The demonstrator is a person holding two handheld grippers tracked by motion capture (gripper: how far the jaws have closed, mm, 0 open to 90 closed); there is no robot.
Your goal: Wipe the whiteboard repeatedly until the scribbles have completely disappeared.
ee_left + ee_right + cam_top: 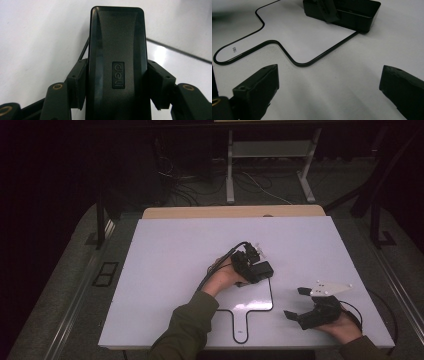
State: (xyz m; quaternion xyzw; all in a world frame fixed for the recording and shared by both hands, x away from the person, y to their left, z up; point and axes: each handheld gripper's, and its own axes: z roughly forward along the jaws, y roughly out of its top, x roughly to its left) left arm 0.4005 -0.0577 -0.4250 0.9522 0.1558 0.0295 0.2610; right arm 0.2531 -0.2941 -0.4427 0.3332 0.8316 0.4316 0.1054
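Note:
My left gripper (252, 265) is shut on a black rectangular object (261, 270) marked "deli", held at the upper right corner of a flat white paddle-shaped board (250, 301) with a black rim. In the left gripper view the object (117, 57) stands lengthwise between the two pads (77, 82), which press its sides. My right gripper (295, 303) rests open near the table's front right, right of the board, with nothing between its jaws. In the right gripper view, the gripper (329, 82) faces the board (294, 37) and the black object (354, 13), which looks like an open box.
The white tabletop (165, 250) spreads wide to the left and back. The board's handle (241, 326) points to the front edge. Beyond the table, cables and a metal frame (230, 170) stand on the dark floor.

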